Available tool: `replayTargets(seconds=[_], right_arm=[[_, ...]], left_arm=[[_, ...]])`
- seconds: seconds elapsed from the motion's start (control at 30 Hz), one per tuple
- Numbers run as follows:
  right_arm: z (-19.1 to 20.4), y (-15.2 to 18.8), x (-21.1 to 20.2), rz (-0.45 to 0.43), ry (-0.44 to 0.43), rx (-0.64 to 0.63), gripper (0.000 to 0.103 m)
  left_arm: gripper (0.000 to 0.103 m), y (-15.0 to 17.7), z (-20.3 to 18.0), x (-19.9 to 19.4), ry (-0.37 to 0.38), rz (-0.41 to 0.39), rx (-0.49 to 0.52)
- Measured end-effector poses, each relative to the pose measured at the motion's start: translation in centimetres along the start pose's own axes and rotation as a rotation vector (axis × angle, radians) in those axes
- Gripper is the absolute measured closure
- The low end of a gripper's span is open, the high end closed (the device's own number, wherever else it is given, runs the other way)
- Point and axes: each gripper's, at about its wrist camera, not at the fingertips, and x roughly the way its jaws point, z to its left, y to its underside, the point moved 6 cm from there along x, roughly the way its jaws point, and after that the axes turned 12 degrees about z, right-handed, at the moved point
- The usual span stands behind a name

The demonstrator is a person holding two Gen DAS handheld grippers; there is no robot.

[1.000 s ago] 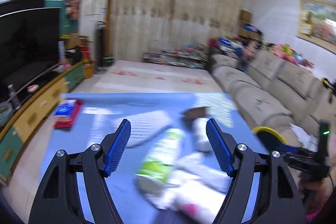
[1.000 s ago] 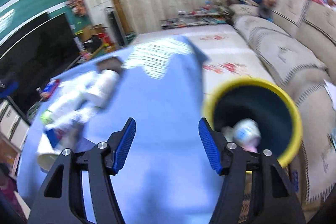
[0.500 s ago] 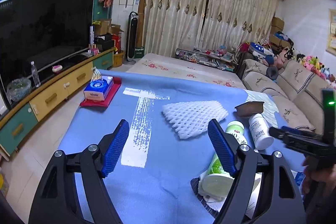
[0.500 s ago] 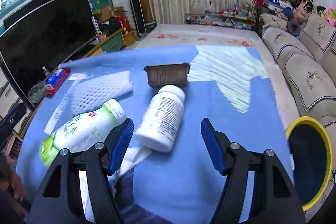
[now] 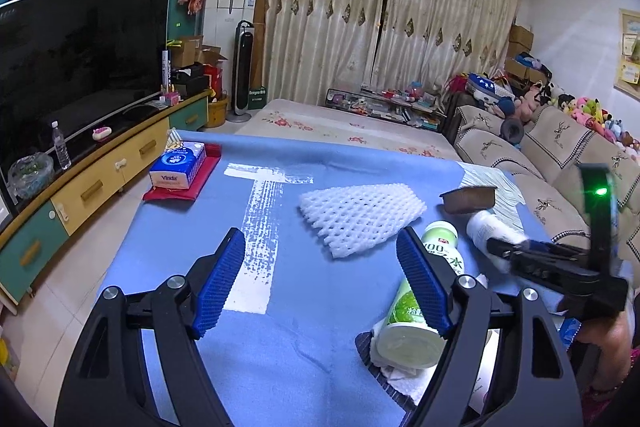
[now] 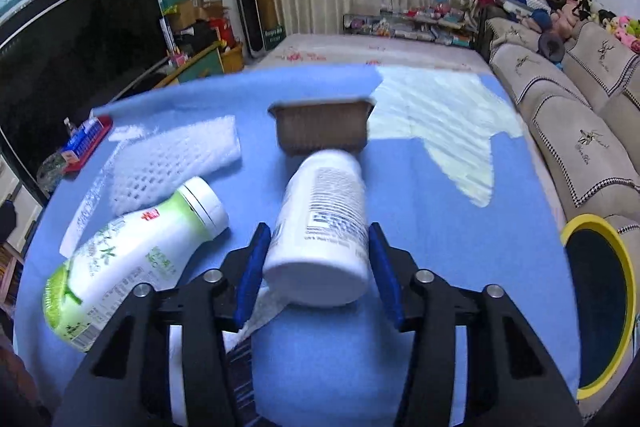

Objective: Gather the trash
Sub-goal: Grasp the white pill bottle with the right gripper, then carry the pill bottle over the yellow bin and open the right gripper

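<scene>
White pill bottle (image 6: 320, 227) lay on its side on blue tablecloth (image 6: 420, 187), between fingers of right gripper (image 6: 316, 267); jaws closing, pads at bottle's sides, contact not discernible. Brown tray (image 6: 322, 127) tipped on edge just behind bottle, interior hidden. Green-labelled drink bottle (image 6: 132, 259) and white foam net (image 6: 172, 163) lay leftward. Yellow-rimmed bin (image 6: 600, 307) stood off table's right edge, contents not visible. Left gripper (image 5: 320, 283) spread wide, empty, above cloth.

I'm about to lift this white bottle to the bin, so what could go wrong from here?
The right tool is closing around the lying white pill bottle near its base; the smooth round body could slip or swing down. Its cap sits right by the brown tray, which may get nudged. The yellow-rimmed bin sits beside the table edge, so a short drop could miss it.
</scene>
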Motion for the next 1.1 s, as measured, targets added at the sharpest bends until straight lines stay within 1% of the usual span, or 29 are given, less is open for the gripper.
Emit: replayTargets(seconds=[0.13, 0.23, 0.37, 0.5, 0.57, 0.8, 0.97, 1.1], right_arm=[[-0.9, 0.8, -3.1, -0.045, -0.020, -0.003, 0.058], [-1.6, 1.8, -5.1, -0.051, -0.062, 0.003, 0.058], [-3.2, 3.4, -8.1, -0.082, -0.092, 0.022, 0.058], [-6.5, 4.8, -10.4, -0.107, -0.072, 0.077, 0.058], [-9.2, 5.5, -11.2, -0.116, -0.039, 0.126, 0.058], [-18.5, 7.9, -10.9, -0.087, 0.081, 0.315, 0.058], [-23.4, 9.5, -9.2, -0.044, 0.132, 0.409, 0.058], [-25.9, 10.7, -7.6, -0.009, 0.154, 0.460, 0.058]], left_arm=[[0.026, 0.0, -0.2, 0.1, 0.003, 0.004, 0.002], [0.026, 0.2, -0.4, 0.1, 0.006, 0.004, 0.009], [0.026, 0.2, -0.5, 0.0, 0.011, -0.004, 0.020], [0.026, 0.3, -0.7, 0.1, 0.015, -0.003, 0.025], [0.026, 0.4, -0.8, 0.1, 0.016, -0.001, 0.028], [0.025, 0.5, -0.9, 0.5, 0.009, 0.005, 0.040], [0.025, 0.6, -0.8, 1.0, 0.006, 0.020, 0.044], [0.025, 0.7, -1.0, 1.5, 0.004, 0.035, 0.053]])
